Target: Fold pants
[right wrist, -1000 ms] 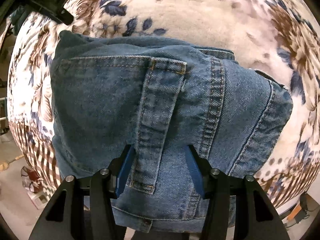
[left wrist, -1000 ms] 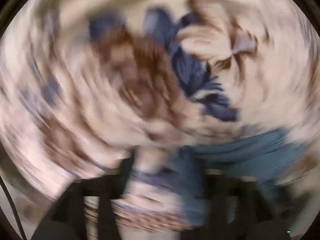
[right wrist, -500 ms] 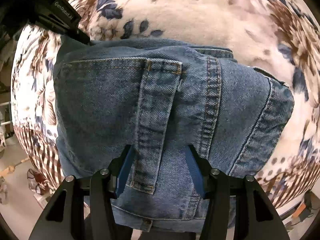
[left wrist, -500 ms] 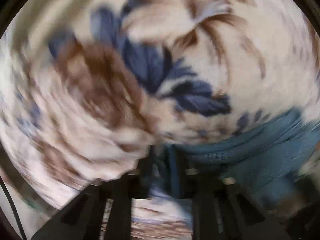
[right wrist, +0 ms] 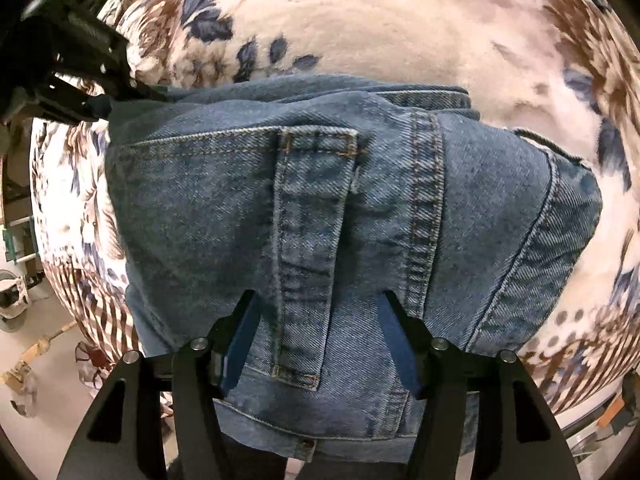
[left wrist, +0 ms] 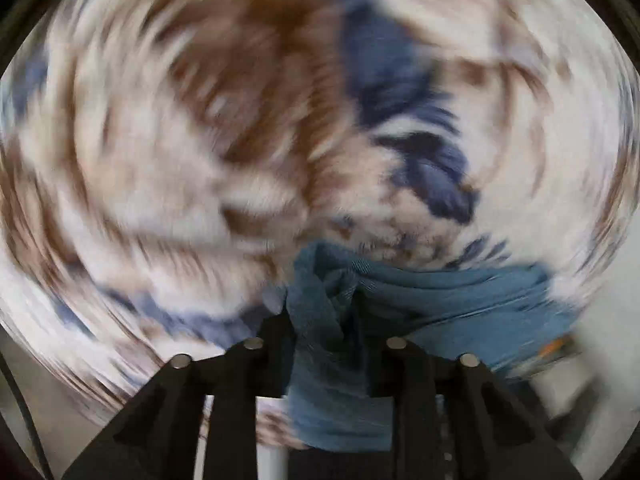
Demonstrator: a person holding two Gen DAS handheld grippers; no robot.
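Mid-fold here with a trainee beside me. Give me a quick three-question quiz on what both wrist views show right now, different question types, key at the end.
1. True or false: the left gripper has denim pinched between its jaws.
2. Multiple choice: the jeans lie on (A) a bare wooden table, (B) a floral blanket, (C) a tiled floor.
3. Short answer: how do the jaws of the right gripper stand relative to the belt loop?

Key
1. True: a bunched fold of denim sits clamped between the nearly closed jaws, which have just eased slightly.
2. B.
3. Open, one on each side of the belt loop, not pressing it; they have just been opening.
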